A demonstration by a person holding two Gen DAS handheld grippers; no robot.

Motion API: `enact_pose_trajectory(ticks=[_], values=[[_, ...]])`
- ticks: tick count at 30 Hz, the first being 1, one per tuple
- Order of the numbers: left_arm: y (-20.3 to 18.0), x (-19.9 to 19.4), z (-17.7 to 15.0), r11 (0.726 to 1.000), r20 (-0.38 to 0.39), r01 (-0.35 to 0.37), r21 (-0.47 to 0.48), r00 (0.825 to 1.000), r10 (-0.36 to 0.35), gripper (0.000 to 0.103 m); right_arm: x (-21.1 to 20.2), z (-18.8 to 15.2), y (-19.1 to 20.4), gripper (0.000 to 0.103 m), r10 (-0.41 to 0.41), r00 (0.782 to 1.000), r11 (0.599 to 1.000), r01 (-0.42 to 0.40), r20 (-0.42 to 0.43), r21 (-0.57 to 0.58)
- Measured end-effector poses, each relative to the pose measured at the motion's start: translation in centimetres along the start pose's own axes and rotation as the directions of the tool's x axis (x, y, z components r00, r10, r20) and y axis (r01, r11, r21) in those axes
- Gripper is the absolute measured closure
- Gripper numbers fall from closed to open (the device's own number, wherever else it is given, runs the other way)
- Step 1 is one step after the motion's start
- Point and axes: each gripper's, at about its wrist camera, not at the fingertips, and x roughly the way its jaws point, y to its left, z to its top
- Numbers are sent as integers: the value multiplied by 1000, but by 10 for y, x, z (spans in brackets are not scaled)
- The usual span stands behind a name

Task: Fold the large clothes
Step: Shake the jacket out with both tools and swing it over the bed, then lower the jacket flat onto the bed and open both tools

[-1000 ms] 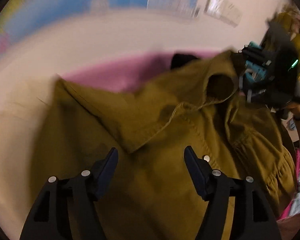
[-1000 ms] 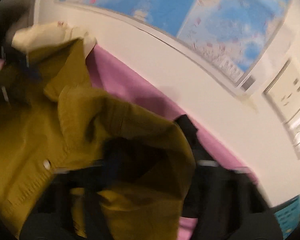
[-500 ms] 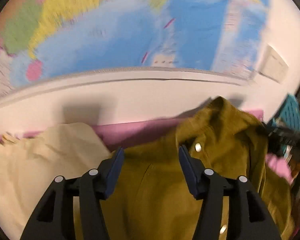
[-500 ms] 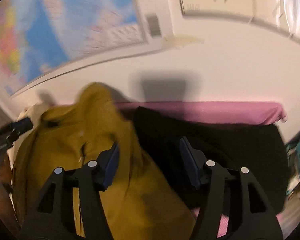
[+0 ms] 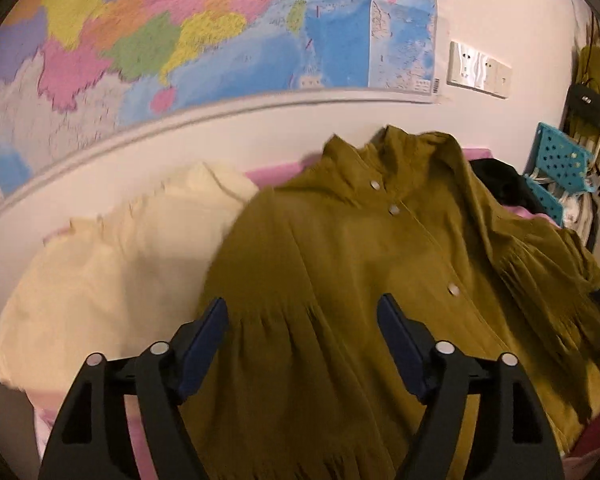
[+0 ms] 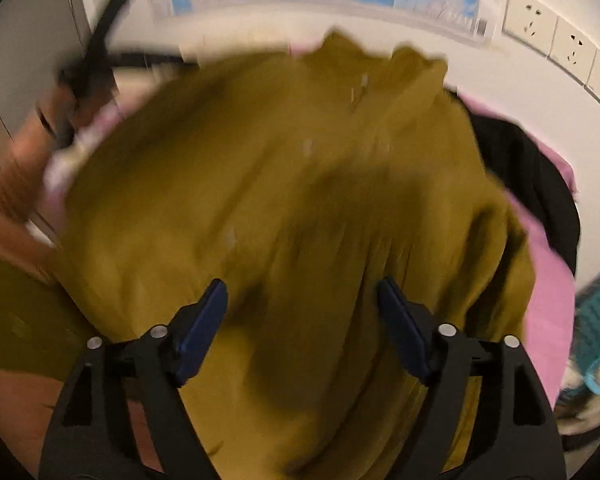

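You've only got the olive jacket (image 5: 380, 272) spread front-up, collar toward the wall, over the pink-covered surface (image 5: 276, 172), both your left hand-held gripper (image 5: 302, 340) and right hand-held gripper (image 6: 300, 328) just opened wide, holding nothing, so every fold remains

Wall (image 5: 260, 128) close behind heaped clothes (image 5: 360, 260)

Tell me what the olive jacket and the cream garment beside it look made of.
Olive jacket: apparently matte woven cotton-like cloth, judging by soft gathers and crisp creases; its snaps look like shiny metal or plastic. Cream garment: soft, matte, lightweight fabric with a ruffled edge; exact fibre unclear.
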Motion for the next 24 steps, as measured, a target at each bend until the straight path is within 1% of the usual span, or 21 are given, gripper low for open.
enact_pose_trajectory(ticks=[1, 2, 3, 4, 5, 6, 7, 9, 10, 11, 12, 13, 14, 15, 16, 17, 18, 19, 21, 22, 24], values=[[-1, -3, -7, 1000, -1, -10, -4, 1000, 10, 28, 10, -9, 7, 31, -36, 999, 999, 35, -23, -27], [-2, -4, -10, 1000, -4, -10, -3, 1000, 10, 28, 17, -11, 8, 49, -54, 998, 998, 53, -35, -40], [-3, -6, -15, 1000, -12, -6, 0, 1000, 6, 28, 22, -11, 9, 78, -32, 999, 999, 31, -38, -30], [-4, -9, -17, 1000, -13, -11, 2, 1000, 11, 28, 17, -14, 2, 91, -3, 1000, 1000, 3, -28, 0], [-4, -11, -21, 1000, -10, -25, 6, 1000, 26, 28, 4, -9, -9, 102, -9, 1000, 999, 8, 15, 34], [-5, -15, -25, 999, -11, -33, 9, 999, 33, 28, -14, -4, -20, 102, 4, 997, 998, -9, 77, 68], [-5, -17, -26, 999, -13, -33, 6, 999, 33, 28, -36, 2, -33, 102, -3, 990, 995, -11, 139, 103], [-2, -24, -33, 1000, -11, -30, -3, 999, 30, 28, -75, 14, -61, 102, -67, 971, 987, 30, 230, 158], [0, -27, -36, 999, -9, -40, -4, 999, 40, 28, -96, 18, -80, 102, -112, 955, 978, 58, 273, 199], [2, -28, -38, 999, -9, -47, -6, 999, 47, 28, -110, 23, -97, 102, -150, 943, 969, 80, 298, 235], [4, -30, -40, 999, -9, -48, -13, 999, 48, 28, -125, 24, -114, 102, -176, 929, 958, 86, 324, 273], [6, -32, -42, 999, -12, -44, -16, 999, 44, 28, -140, 23, -141, 102, -201, 915, 939, 79, 349, 334], [8, -33, -45, 999, -17, -43, -18, 999, 42, 28, -144, 20, -158, 102, -229, 906, 921, 83, 356, 380], [9, -33, -47, 999, -18, -45, -16, 999, 45, 28, -151, 13, -173, 102, -272, 896, 900, 107, 352, 423], [9, -34, -49, 999, -21, -48, -11, 999, 48, 28, -149, 7, -192, 102, -330, 886, 875, 158, 324, 458], [9, -34, -52, 999, -26, -48, -8, 998, 48, 27, -149, 2, -204, 102, -348, 885, 857, 166, 309, 489], [9, -33, -54, 999, -35, -43, -9, 998, 43, 27, -136, -9, -226, 101, -325, 898, 827, 118, 297, 550], [9, -31, -57, 999, -46, -33, -7, 998, 33, 25, -125, -15, -233, 101, -313, 906, 818, 105, 285, 566], [4, -25, -62, 999, -65, -38, 14, 997, 39, 24, -86, -33, -253, 100, -321, 927, 772, 136, 195, 621], [2, -22, -65, 999, -77, -47, 22, 996, 48, 24, -66, -39, -259, 100, -311, 938, 763, 149, 155, 629], [-1, -15, -70, 998, -99, -51, 34, 994, 54, 24, -41, -51, -270, 96, -321, 943, 735, 190, 86, 651]])
